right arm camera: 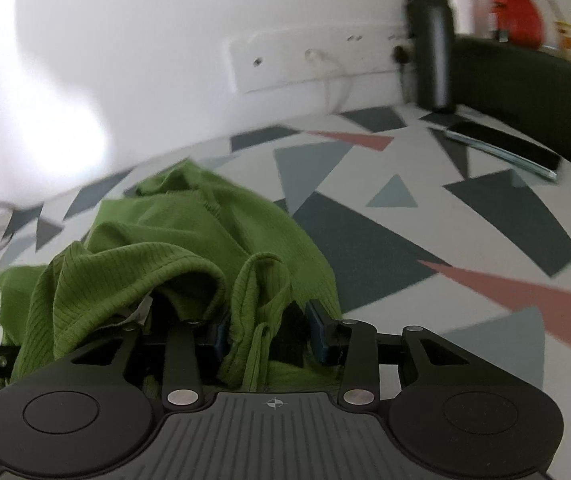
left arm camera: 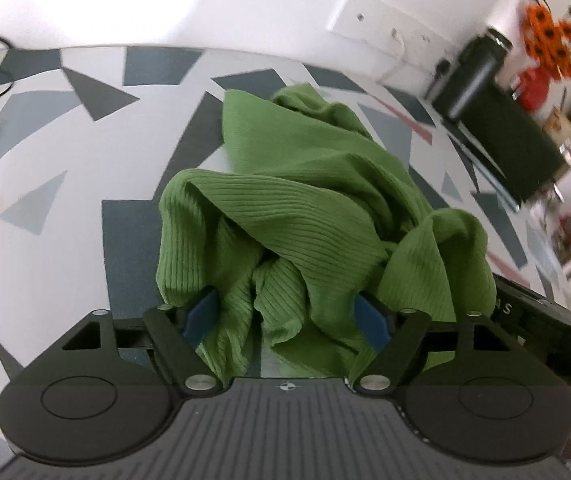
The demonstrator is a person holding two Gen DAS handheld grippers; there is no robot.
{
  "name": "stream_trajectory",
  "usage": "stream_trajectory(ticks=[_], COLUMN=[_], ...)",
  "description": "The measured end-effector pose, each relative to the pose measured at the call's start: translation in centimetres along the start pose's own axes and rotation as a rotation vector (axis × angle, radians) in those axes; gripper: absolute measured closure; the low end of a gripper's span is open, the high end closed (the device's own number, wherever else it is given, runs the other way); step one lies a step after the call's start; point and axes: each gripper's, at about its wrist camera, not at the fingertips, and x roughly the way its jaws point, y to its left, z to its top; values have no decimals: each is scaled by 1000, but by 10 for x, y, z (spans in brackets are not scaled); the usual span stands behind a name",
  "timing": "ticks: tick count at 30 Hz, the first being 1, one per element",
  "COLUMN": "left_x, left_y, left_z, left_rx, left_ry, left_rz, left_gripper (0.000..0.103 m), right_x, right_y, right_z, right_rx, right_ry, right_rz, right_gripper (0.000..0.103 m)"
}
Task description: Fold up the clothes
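Only "S" shows, on the black device [left arm camera: 541,312].

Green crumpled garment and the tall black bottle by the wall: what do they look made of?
Green crumpled garment: a soft rib-knit fabric, matte, judging by its fine parallel ridges and limp folds. Tall black bottle: likely coated metal or hard plastic; smooth, dull sheen, too blurred to settle.

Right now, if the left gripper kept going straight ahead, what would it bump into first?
The crumpled green ribbed garment. The left gripper has its fingers spread open with cloth already bunched between them, so it would push into that pile on the patterned table almost at once.
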Motion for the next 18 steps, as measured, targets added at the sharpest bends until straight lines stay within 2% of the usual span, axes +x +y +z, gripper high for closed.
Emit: stream_trajectory(ticks=[5, 8, 14, 18], left_x=[-4, -3, 4, 9], left_y=[-3, -9, -26, -37], left_z=[-7, -12, -20, -24], left_rx=[-76, -89, -100, -87], left_ry=[-46, -79, -150, -184], left_rz=[31, 62, 145, 206], left_gripper=[25, 22, 10, 7], right_x=[12, 24, 45, 48], right_y=[-9, -17, -32, -41], right_z=[28, 41, 48, 51], right_rx=[-73, -128, -333, -339], right_ry=[100, 131, 134, 129], right_rz=[83, 181, 417, 507], right_gripper=[61, 61, 60, 56])
